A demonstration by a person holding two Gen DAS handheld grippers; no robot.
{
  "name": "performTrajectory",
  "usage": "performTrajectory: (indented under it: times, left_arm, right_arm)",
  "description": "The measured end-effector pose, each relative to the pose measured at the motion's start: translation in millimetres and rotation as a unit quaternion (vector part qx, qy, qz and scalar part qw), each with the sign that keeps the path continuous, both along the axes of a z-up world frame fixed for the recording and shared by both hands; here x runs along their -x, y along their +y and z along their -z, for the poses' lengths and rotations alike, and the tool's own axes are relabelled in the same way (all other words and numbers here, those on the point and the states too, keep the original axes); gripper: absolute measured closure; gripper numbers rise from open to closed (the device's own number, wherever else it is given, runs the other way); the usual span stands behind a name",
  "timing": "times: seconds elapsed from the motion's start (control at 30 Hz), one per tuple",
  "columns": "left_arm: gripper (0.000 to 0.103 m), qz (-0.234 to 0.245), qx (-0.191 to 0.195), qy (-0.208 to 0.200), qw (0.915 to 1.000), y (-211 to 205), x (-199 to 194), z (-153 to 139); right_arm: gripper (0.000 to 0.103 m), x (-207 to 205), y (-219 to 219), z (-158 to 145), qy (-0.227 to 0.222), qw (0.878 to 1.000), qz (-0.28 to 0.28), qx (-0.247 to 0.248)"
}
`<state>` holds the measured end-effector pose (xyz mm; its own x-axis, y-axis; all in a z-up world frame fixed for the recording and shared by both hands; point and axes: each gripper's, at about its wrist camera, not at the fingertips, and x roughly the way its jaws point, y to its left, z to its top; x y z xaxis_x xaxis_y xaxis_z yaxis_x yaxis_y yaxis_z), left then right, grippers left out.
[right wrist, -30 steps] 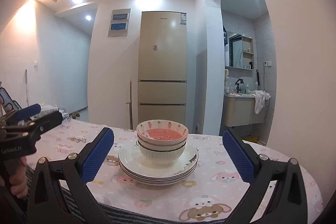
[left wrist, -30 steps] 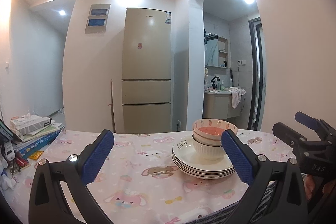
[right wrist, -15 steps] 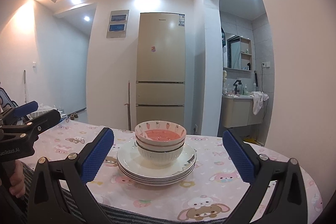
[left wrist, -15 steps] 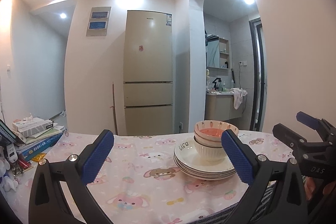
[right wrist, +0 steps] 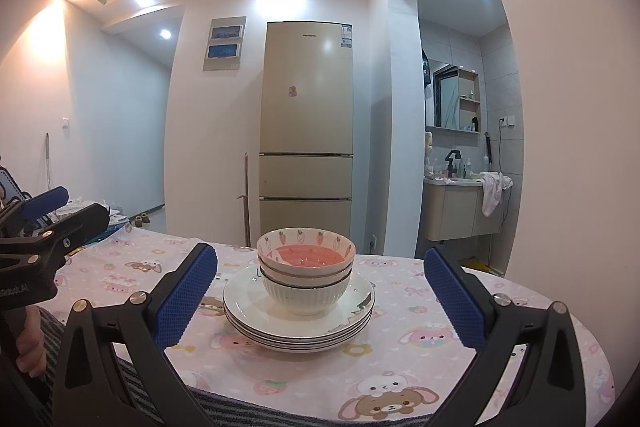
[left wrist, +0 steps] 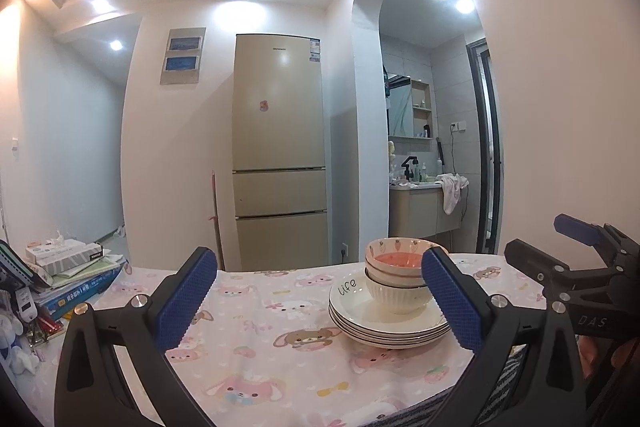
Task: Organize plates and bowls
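- Right wrist view: the bowls (right wrist: pixel 306 267) sit nested on the plates (right wrist: pixel 298 311) at lower centre of the frame, on the table (right wrist: pixel 520 347).
- Right gripper (right wrist: pixel 320 301) is spread wide, grasping nothing; the stack shows between its pads but further off.
- Left gripper (left wrist: pixel 318 301) is likewise released and empty, with the stack at lower right of its frame.
- Over the last second both views have tilted up slightly and the stack has not moved.
- Judgement: stacking looks finished; the grippers appear to be backing away.
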<state>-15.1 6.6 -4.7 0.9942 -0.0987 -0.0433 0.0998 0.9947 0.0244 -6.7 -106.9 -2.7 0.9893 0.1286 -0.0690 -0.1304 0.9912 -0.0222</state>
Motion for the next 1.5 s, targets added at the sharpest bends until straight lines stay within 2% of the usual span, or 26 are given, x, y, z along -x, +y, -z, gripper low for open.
performTrajectory:
  times: [0.27, 0.93, 1.5]
  left_arm:
    - [0.0, 0.007, -0.02, -0.013, 0.9997, -10, 5, 1]
    - [0.0, 0.0, -0.001, 0.007, 1.0, -7, -3, 5]
    - [0.0, 0.0, -0.002, 0.005, 1.0, -7, -2, 5]
  right_arm:
    - [0.0, -1, 0, -1, 0.005, 1.0, -0.001, 0.001]
    - [0.0, -2, 0, -1, 0.003, 1.0, -0.001, 0.002]
    - [0.0, -2, 0, -1, 0.003, 1.0, -0.001, 0.002]
